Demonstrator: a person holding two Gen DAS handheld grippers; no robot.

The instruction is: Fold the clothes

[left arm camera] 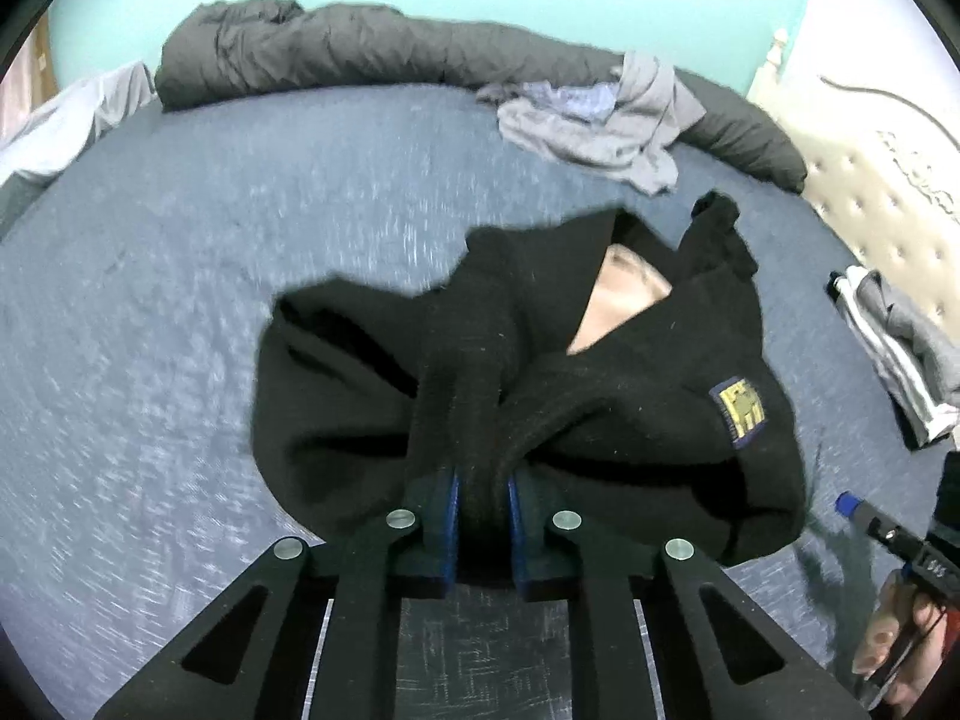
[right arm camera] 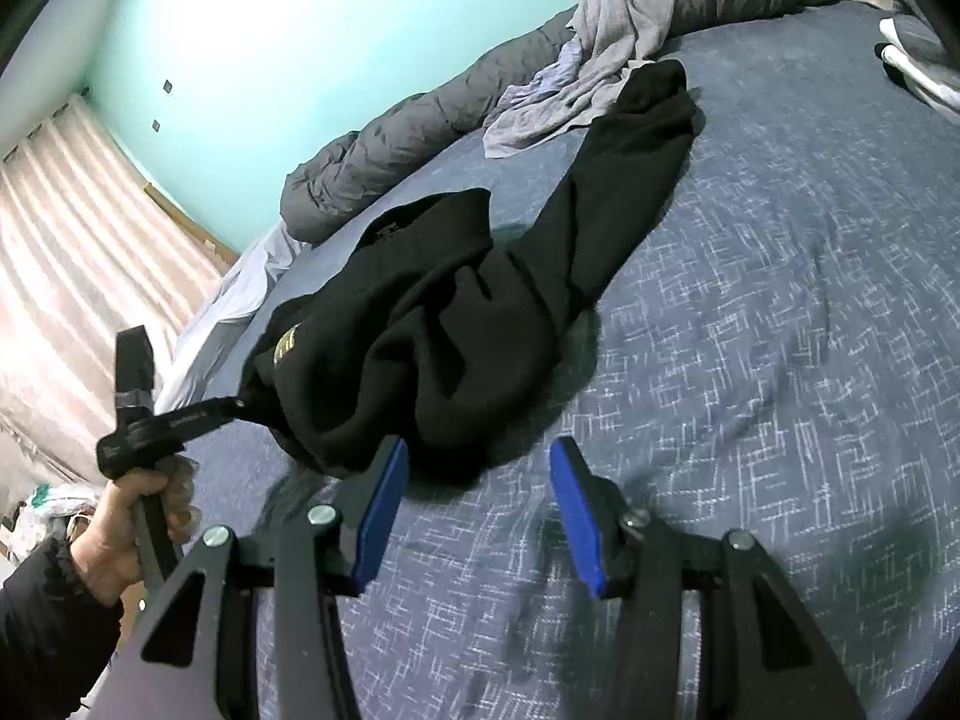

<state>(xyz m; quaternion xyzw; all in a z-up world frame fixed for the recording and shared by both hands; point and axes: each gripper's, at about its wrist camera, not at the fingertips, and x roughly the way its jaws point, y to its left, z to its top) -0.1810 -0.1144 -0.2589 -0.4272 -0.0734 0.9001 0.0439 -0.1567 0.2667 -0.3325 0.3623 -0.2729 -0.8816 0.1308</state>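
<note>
A crumpled black sweater point(left arm camera: 630, 396) with a yellow patch point(left arm camera: 741, 411) lies bunched on the blue patterned bedcover point(left arm camera: 180, 300). My left gripper point(left arm camera: 485, 498) is shut on a thick fold of its black fabric, pinched between the blue pads. From the right wrist view the sweater point(right arm camera: 456, 324) sits just ahead, one sleeve point(right arm camera: 636, 144) stretched toward the far right. The left gripper point(right arm camera: 240, 405) bites the sweater's left edge there, held by a hand point(right arm camera: 138, 516). My right gripper point(right arm camera: 477, 480) stands open over the bedcover with nothing between its pads; its left pad is close to the sweater's near edge.
A loose grey garment point(left arm camera: 600, 120) lies at the far side against a rolled dark grey duvet point(left arm camera: 360, 54). Folded grey and white clothes point(left arm camera: 900, 348) sit at the right by the tufted headboard point(left arm camera: 870, 192). Curtains point(right arm camera: 72, 252) hang at the left.
</note>
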